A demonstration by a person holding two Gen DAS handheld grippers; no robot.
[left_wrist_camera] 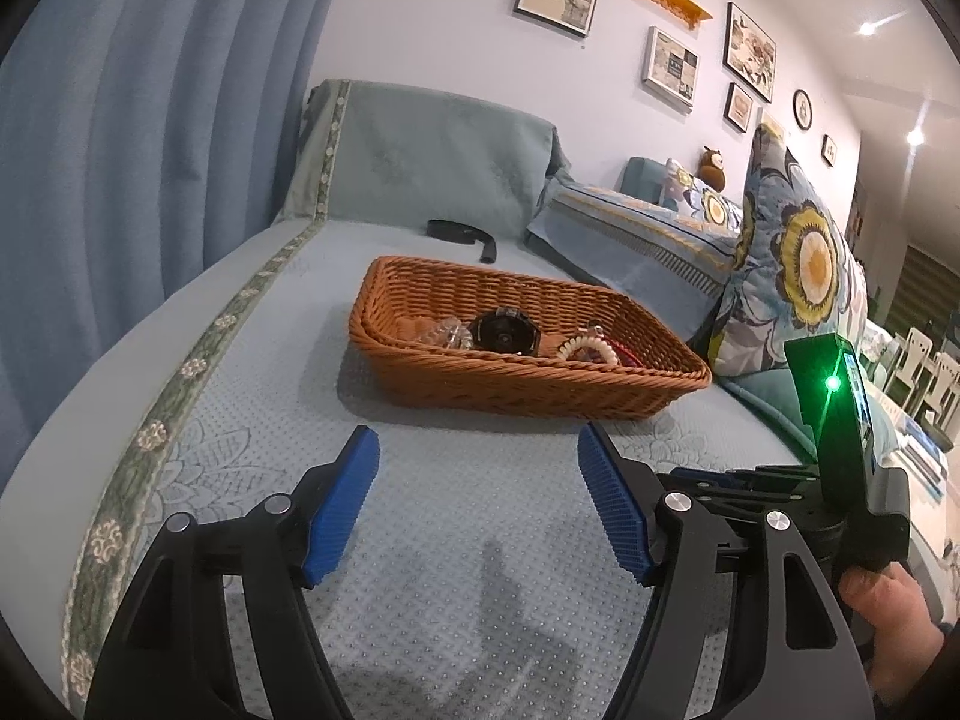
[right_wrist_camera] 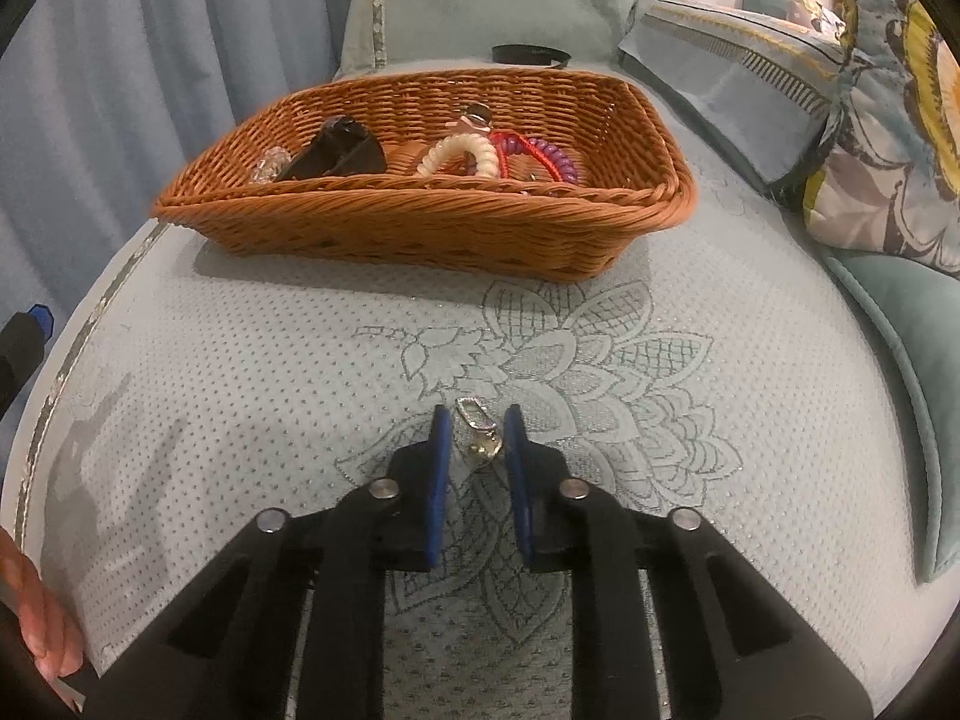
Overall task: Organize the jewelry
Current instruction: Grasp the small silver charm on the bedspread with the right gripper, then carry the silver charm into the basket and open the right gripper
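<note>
The right tongs (right_wrist_camera: pixel 477 456) pinch a small silver ring with a pale stone (right_wrist_camera: pixel 480 435) between their blue pads, low over the flower pattern of the light blue sofa cover (right_wrist_camera: pixel 240 372). The left tongs (left_wrist_camera: pixel 480 492) hang spread wide with nothing between them. Beyond both sits a wicker basket (right_wrist_camera: pixel 420 222) on the cover, holding a watch (left_wrist_camera: pixel 504 333), a white coil bracelet (right_wrist_camera: pixel 462 156) and a purple one (right_wrist_camera: pixel 558 159).
</note>
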